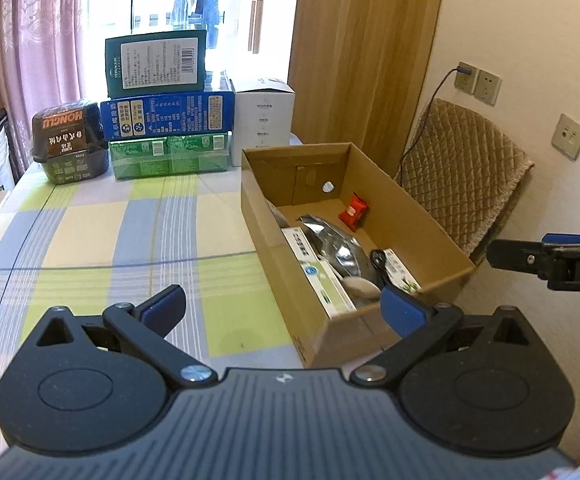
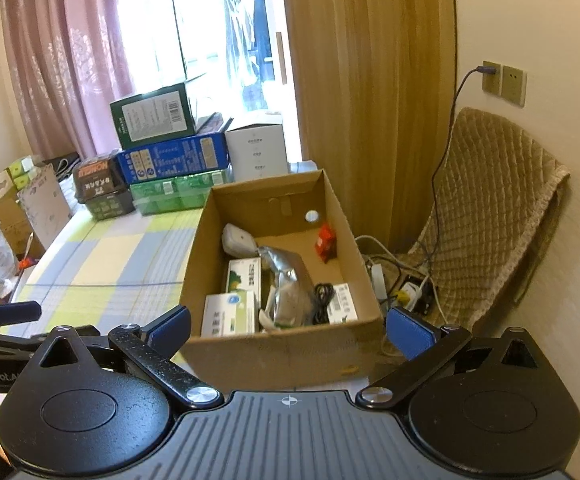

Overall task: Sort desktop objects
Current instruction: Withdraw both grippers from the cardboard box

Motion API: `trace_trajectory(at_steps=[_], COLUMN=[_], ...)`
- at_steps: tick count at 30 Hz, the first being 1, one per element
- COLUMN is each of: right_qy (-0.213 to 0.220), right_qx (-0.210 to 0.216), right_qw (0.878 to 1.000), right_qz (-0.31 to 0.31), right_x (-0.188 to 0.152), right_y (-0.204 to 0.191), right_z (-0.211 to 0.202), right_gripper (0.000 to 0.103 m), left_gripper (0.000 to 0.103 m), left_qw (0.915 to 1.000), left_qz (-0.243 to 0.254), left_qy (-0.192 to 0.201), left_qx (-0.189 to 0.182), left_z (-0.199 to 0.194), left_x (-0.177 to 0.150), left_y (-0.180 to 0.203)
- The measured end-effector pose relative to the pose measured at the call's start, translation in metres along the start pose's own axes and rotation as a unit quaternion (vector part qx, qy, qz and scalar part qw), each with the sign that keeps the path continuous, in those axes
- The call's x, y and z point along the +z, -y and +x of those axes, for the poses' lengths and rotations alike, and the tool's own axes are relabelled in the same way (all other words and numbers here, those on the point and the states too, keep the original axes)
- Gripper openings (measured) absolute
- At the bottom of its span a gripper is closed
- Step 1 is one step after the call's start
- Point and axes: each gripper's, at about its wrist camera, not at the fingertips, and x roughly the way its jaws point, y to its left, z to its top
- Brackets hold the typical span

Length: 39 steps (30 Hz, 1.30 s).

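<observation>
Both grippers are empty with their jaws spread wide and nothing between the blue pads. In the left wrist view the left gripper sits at the bottom of the frame over the checked tablecloth, and the cardboard box runs from the lower centre up toward the right of centre, its long axis slanting away from the camera. In the right wrist view the right gripper faces the same box almost head on, the near short wall just ahead of its fingers and the long axis pointing straight away up the frame. Inside lie the sorted things: a silver foil pouch along the middle, white-and-green cartons at the near left, a black cable beside another carton at the near right, a red packet toward the far right and a pale mouse-like object at the far left. The cloth in front of the box is bare in both views; the only other goods are the stacked boxes at the far edge, upper left of centre. By my reading the sorting looks close to done, and the right gripper, squared to the box opening, is the better placed for any further reach into it.
</observation>
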Motion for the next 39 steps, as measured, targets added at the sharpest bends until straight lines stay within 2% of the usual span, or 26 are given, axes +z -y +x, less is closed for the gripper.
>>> trace_trajectory(at_steps=[7,13,19,28,39], right_qy=[0.000,0.006,0.017,0.018,0.019], right_qx=[-0.004,-0.016,-0.018,-0.015,-0.024], right_qw=[1.000,0.999,1.000,1.000,1.000], right_qz=[0.015,0.027,0.004,-0.005,-0.003], right_x=[-0.021,-0.036,-0.045,-0.055,-0.058], right_y=[-0.006,-0.012,-0.029,-0.044,-0.042], right_z=[-0.030,-0.057,-0.080,-0.089,-0.087], right_gripper=[0.101,0.101,0.101,0.101,0.101], left_gripper=[0.102,0.102,0.102,0.102,0.102], left_qw=[0.9999,0.9999,0.9996,0.9997,0.9998], left_qz=[-0.005,-0.009,-0.021,-0.017,-0.011], left_qy=[-0.015,-0.011,-0.012,0.000,0.013], left_qx=[-0.004,-0.008,-0.017,-0.016,-0.014], left_z=[-0.022,-0.044,-0.062,-0.083,-0.091], left_x=[-0.020,-0.033,-0.040,-0.046,-0.046], left_y=[0.012,0.021,0.025,0.024,0.020])
